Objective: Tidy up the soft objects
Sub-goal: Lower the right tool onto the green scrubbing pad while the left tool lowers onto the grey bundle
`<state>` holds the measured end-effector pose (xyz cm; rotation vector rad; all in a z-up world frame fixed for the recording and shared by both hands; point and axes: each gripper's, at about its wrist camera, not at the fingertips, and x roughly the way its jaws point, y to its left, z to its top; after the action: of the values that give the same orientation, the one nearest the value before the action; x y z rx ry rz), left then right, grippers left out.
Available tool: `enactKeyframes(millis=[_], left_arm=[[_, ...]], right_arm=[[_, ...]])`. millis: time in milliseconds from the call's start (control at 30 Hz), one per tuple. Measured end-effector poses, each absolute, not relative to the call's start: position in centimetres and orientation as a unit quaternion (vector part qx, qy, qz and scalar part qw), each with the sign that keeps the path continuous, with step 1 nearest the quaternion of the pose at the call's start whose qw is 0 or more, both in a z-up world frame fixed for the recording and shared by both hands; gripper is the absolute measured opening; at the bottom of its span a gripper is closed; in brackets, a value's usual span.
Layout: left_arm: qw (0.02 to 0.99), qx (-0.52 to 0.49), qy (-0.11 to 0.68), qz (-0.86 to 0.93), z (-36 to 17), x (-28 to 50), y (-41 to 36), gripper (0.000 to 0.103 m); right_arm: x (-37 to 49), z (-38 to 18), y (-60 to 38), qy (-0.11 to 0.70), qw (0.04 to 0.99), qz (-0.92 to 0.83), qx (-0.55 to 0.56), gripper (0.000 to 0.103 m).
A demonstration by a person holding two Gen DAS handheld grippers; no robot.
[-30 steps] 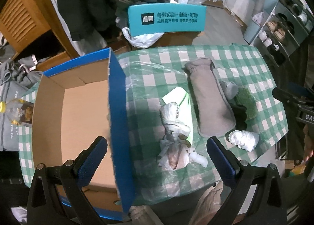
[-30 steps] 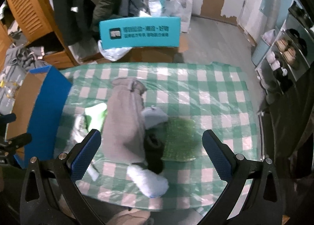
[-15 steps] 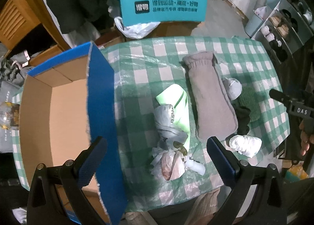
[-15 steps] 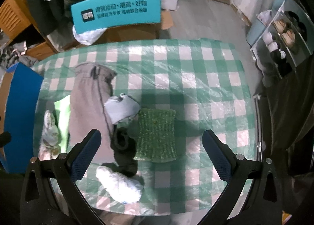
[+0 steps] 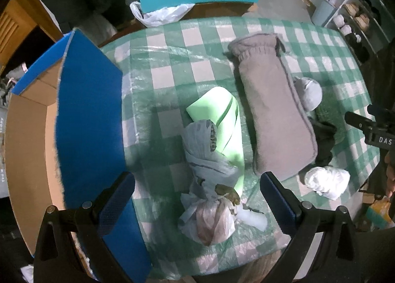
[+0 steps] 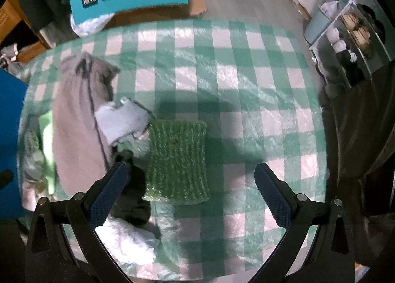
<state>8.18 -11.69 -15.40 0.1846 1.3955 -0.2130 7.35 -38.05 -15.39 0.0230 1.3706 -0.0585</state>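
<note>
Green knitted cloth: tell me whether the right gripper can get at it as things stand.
Probably yes. The green knitted cloth lies flat, uncovered, ahead of the open right gripper; only the dark sock crowds its left edge.

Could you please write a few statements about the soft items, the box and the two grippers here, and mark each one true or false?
1. The cardboard box is empty. True, as far as its inside shows.
2. The left gripper is shut on the light green cloth. False: it is open and holds nothing.
3. The green knitted piece lies flat on the checked tablecloth. True.
4. The right gripper grips the long grey cloth. False: it is open, above the knitted piece.
5. The crumpled white item lies inside the box. False: it lies on the table, near the grey cloth's end.
</note>
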Motion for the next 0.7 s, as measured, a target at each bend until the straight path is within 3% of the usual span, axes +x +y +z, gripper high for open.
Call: enactKeyframes(millis=[700], left_arm=[[0.735, 0.100, 0.662, -0.103, -19.0, 9.3, -12.1, 0.102]], right_arm=[[9.0, -19.9, -38.2, 0.664, 0.746, -0.045, 0.002, 0.101]])
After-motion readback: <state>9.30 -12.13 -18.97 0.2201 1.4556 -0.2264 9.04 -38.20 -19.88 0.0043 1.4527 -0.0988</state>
